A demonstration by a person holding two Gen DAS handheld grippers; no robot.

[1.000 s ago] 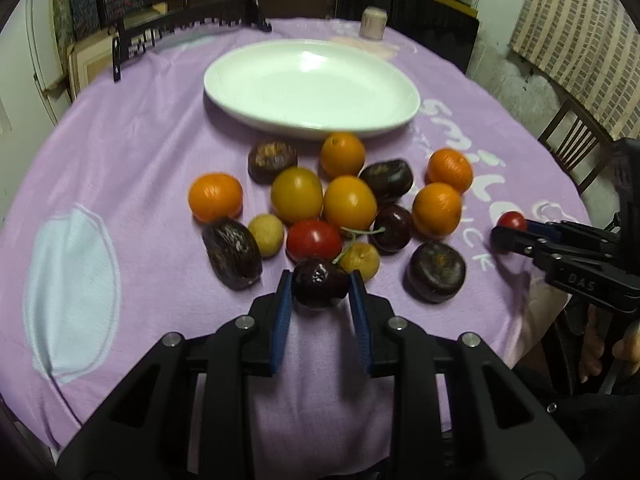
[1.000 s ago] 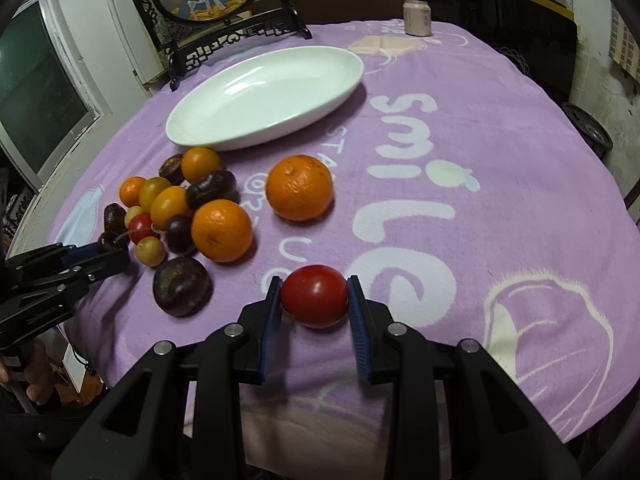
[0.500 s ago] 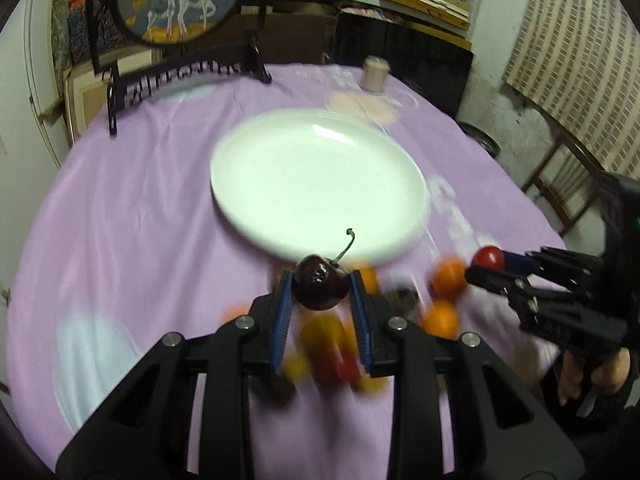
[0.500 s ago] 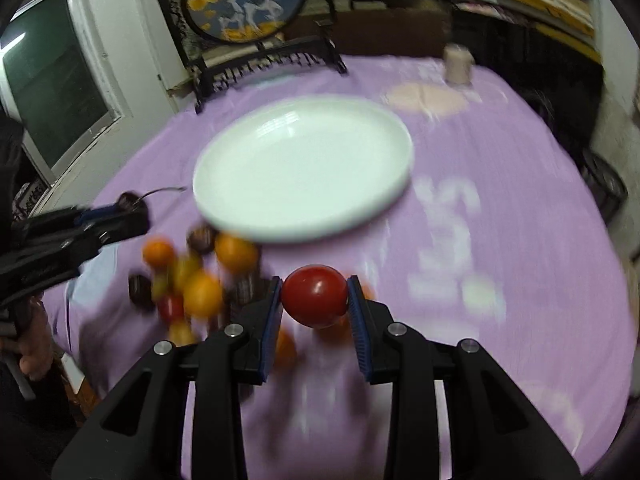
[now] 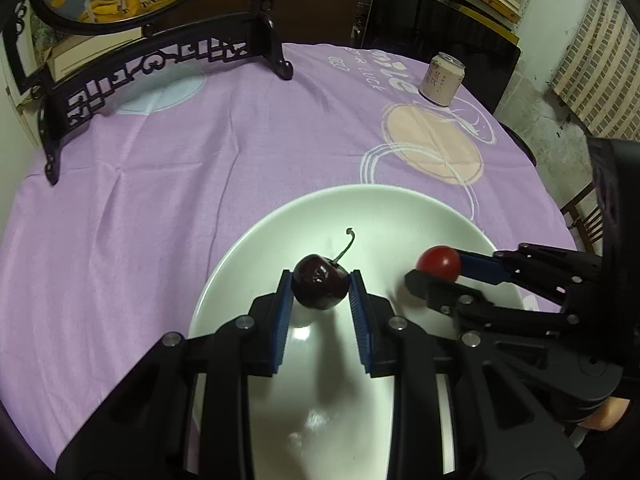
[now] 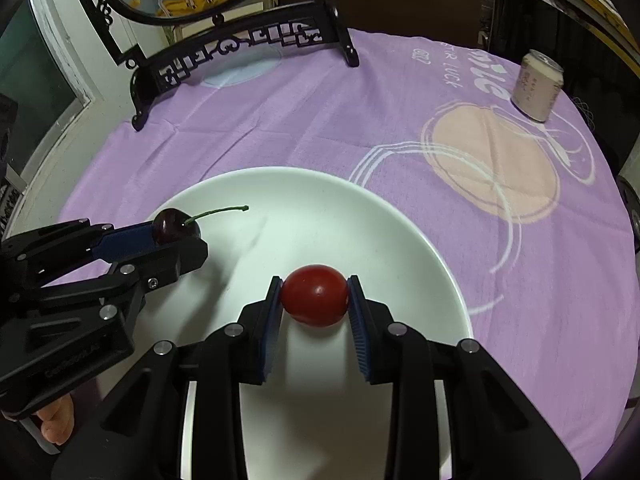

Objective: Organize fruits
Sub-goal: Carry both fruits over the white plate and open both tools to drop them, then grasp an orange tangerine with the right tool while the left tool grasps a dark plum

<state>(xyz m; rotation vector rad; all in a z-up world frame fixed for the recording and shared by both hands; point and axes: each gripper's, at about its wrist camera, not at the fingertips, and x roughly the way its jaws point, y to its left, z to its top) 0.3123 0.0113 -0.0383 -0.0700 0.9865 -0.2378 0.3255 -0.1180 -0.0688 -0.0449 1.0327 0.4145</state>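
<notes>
The left gripper [image 5: 320, 290] is clamped on a dark stemmed cherry [image 5: 319, 286] and the right gripper [image 6: 314, 296] on a small red tomato [image 6: 314, 295], both over the white ceramic plate [image 6: 360, 216]. Nothing lies on the plate, so sorting has apparently barely begun; both fruits await release.

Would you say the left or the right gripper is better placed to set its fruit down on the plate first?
Either, marginally the right. The right gripper holds the cherry tomato well inside the white plate; the left gripper holds the cherry nearer the rim.
</notes>
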